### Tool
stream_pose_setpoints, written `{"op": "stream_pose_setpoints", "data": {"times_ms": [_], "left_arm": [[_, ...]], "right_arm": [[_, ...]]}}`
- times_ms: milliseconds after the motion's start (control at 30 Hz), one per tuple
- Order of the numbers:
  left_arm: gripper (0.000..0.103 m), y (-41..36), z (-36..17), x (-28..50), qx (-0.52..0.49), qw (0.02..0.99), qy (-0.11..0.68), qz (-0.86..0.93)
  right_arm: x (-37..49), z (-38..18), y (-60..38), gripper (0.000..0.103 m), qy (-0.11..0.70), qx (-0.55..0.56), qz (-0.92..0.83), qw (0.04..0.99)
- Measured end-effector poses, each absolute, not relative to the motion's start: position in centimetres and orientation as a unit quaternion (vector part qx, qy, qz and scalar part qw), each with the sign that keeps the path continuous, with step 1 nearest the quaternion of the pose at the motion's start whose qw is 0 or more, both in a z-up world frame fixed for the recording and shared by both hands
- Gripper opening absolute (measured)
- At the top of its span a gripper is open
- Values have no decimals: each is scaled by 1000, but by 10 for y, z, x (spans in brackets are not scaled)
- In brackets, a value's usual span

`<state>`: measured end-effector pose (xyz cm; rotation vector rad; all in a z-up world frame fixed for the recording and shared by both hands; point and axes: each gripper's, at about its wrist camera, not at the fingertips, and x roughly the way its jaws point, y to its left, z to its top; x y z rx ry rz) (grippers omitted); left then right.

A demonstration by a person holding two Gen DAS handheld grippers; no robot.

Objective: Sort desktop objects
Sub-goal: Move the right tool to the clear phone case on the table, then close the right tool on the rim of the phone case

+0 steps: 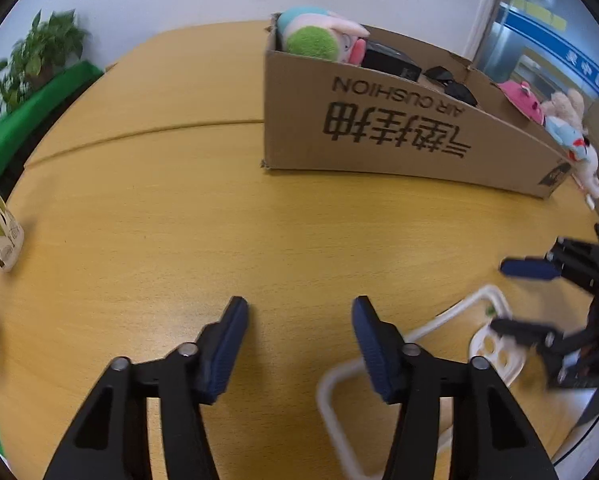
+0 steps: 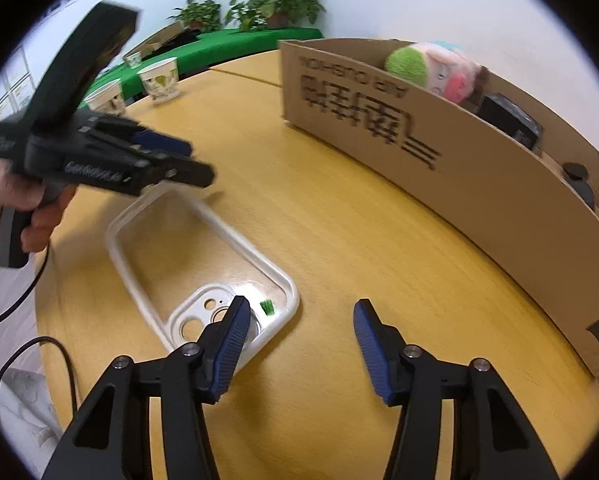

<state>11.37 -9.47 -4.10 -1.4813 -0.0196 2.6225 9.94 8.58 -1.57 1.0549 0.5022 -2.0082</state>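
The wooden surface (image 1: pixel 147 240) fills most of what there is to see, a pale yellow top with a seam running across its far part. On it stands a long cardboard box (image 1: pixel 379 132) with upside-down lettering on its near wall, and inside it (packed at the left end) sits a plush toy (image 1: pixel 319 36) with a green patch, then a black case (image 1: pixel 391 60) and more soft toys (image 1: pixel 563 116) toward the far right.

Nearer the edge lies a white phone case (image 2: pixel 203 264), flat on the surface with its camera cutout toward the right gripper. A tiny green mark (image 2: pixel 266 307) shows just by that cutout. Paper cups (image 2: pixel 160 80) stand well apart at the far left, beside potted plants (image 2: pixel 275 0) on a green ledge.

The right gripper (image 2: pixel 299 344) points down at the surface, its fingers (image 2: pixel 231 348) standing partly apart with nothing clamped between them; the left-hand finger overlaps the case's camera corner, though I cannot tell whether it touches.

The left gripper (image 1: pixel 299 340), held in a person's hand (image 2: pixel 23 204), hangs over the other end of the case. Its fingers (image 1: pixel 223 352) are likewise partly apart, only bare wood showing between them, and one finger overlaps the case's rim.
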Motion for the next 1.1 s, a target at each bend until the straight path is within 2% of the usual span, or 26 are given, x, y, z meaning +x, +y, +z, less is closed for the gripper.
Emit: {"op": "stream_pose_setpoints", "data": {"times_ms": [33, 100, 167, 233, 367, 433, 500, 633, 900, 967, 1033, 1100], "left_arm": [[34, -90, -41, 115, -490, 65, 3, 869], [24, -85, -40, 115, -493, 79, -3, 866], [21, -78, -39, 114, -496, 93, -9, 863], [21, -71, -38, 111, -501, 99, -10, 860], [24, -60, -21, 111, -503, 132, -59, 852], [39, -55, -14, 112, -499, 149, -81, 850], [43, -45, -9, 112, -498, 165, -94, 846], [43, -14, -10, 108, -505, 192, -88, 837], [40, 20, -36, 86, -536, 187, -86, 819], [35, 21, -38, 81, -533, 183, -90, 821], [9, 21, -41, 79, -533, 182, -91, 822], [7, 20, -44, 77, -531, 180, -99, 822]], "right_arm": [[98, -19, 89, 48, 194, 419, -796, 391], [90, -18, 101, 38, 185, 424, -804, 374], [85, -19, 108, 30, 175, 429, -809, 362], [79, -18, 117, 26, 169, 431, -817, 345], [69, -19, 141, 25, 153, 438, -834, 299], [63, -19, 156, 25, 138, 441, -845, 269], [57, -19, 173, 25, 119, 443, -859, 226], [51, -20, 197, 24, 93, 446, -874, 168], [65, -16, 209, 29, 34, 455, -865, 209], [63, -19, 209, 29, 30, 458, -863, 211], [63, -21, 204, 29, 47, 453, -865, 211], [64, -21, 196, 22, 64, 451, -864, 215]]}}
